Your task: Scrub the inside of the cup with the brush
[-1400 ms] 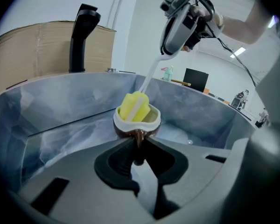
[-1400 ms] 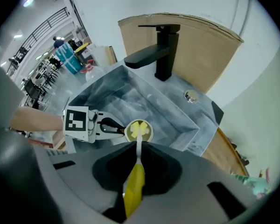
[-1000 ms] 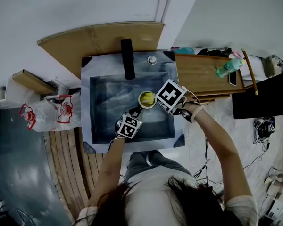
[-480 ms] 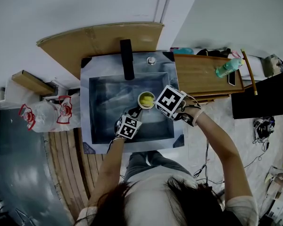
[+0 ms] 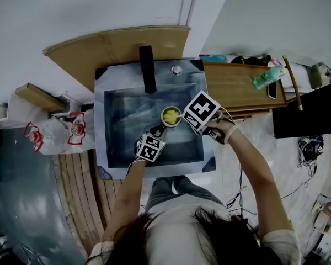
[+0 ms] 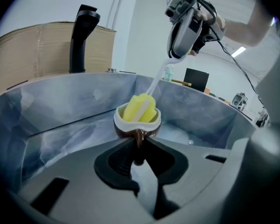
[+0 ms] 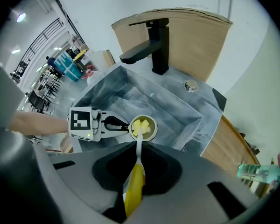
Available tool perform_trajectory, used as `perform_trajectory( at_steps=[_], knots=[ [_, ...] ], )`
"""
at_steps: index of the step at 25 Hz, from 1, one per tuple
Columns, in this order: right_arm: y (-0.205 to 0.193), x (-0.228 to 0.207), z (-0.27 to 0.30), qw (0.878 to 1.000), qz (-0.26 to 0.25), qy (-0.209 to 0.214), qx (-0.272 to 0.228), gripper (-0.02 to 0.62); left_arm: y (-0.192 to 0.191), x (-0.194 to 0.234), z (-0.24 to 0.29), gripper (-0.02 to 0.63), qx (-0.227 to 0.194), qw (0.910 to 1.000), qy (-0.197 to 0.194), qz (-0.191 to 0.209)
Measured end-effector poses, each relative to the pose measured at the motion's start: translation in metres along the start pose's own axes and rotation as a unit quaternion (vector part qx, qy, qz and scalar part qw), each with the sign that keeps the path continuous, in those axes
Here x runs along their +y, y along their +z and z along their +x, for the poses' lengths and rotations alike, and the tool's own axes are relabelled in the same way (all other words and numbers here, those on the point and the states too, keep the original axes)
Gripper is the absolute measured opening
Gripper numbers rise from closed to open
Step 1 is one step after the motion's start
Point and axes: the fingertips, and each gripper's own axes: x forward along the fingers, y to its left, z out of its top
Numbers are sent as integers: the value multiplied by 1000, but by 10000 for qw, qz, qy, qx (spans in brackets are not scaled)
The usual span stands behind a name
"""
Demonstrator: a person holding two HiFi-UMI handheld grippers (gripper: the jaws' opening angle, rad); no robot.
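One cup (image 6: 137, 119), one brush (image 7: 135, 183) and two grippers are working inside a single steel sink (image 5: 117, 148) with one black faucet (image 5: 148, 69). A wooden counter (image 5: 237, 87) is adjoining the sink below a white wall, one green bottle (image 5: 267, 77) is lying on it, and a plastic bag (image 5: 55, 132) is sitting off to the other side. The left gripper (image 6: 138, 143) is clamping the cup's brown handle, holding it mouth up within the basin. The right gripper (image 7: 139, 148) is pinching the brush's yellow handle. Its white stem is running down to a yellow sponge head sitting inside the white-rimmed, brown-bodied cup.
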Motion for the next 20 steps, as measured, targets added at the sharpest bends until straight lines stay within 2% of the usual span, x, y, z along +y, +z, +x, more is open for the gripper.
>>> perform_trajectory(
  at_steps=[7, 14, 20],
  knots=[
    [-8, -3, -5, 9995, 217, 81, -192, 48, 3, -1, 0, 66, 76, 10000, 19, -12],
    [-17, -7, -18, 9975, 425, 101, -556, 48, 4, 1, -6, 66, 234, 9993, 194, 209],
    [-22, -8, -35, 9937, 569, 131, -953, 48, 19, 3, -20, 96, 125, 9991, 321, 265]
  ],
)
